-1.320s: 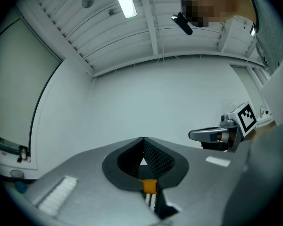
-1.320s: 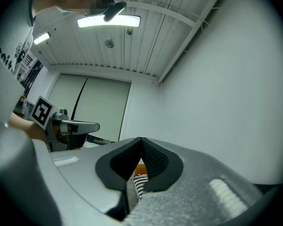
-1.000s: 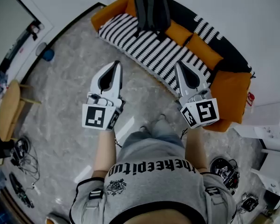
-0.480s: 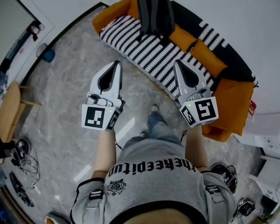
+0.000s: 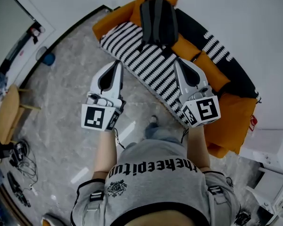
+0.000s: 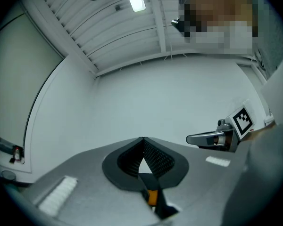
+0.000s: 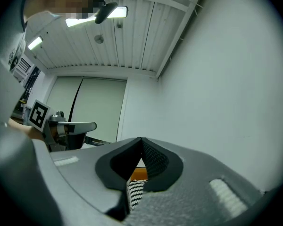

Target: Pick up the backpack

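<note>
Left gripper [image 5: 117, 63] and right gripper [image 5: 177, 60] now closer to backpack [image 5: 158, 20], ahead of jaws, both pairs pinched together, empty

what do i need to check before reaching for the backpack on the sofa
1. Clear sight of the backpack on the sofa, nothing lying on it: ok.
2. Both grippers empty: ok.
3. The left gripper open for a grasp: not ok, shut.
4. The right gripper open for a grasp: not ok, shut.
5. Grippers at the backpack: not ok, both short of it.
6. Handle or strap to grab located: cannot tell.
</note>
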### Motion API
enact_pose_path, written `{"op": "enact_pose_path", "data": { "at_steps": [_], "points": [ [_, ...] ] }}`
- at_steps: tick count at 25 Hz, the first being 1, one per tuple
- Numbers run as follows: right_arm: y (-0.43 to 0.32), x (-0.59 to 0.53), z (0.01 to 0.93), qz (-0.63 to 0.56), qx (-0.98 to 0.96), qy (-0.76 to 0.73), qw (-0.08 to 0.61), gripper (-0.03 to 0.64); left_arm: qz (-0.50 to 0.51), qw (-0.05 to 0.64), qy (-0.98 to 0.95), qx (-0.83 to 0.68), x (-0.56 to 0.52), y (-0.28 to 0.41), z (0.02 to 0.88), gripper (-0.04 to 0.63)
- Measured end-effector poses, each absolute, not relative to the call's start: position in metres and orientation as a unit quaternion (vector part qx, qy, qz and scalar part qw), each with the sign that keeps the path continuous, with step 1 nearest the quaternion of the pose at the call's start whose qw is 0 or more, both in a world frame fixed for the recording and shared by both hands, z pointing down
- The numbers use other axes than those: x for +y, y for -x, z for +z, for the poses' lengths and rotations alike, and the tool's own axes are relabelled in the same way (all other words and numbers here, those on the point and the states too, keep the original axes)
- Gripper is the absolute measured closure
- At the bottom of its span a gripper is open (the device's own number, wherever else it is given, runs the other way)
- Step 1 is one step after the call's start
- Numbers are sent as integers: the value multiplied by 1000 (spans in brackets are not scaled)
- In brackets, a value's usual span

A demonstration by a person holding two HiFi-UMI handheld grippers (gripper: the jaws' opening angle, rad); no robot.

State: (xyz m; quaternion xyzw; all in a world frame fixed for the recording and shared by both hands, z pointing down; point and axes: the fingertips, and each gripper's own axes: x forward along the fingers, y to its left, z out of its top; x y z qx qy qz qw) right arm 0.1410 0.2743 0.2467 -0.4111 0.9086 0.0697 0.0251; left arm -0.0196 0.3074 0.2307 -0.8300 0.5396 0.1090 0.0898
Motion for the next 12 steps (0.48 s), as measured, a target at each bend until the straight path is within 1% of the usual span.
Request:
{"op": "enact_pose_path", "data": {
  "at_steps": [12],
  "points": [
    [-148, 187, 244, 72, 922, 379, 32, 615, 91, 101, 823, 551, 228, -4, 223, 580]
  ]
}}
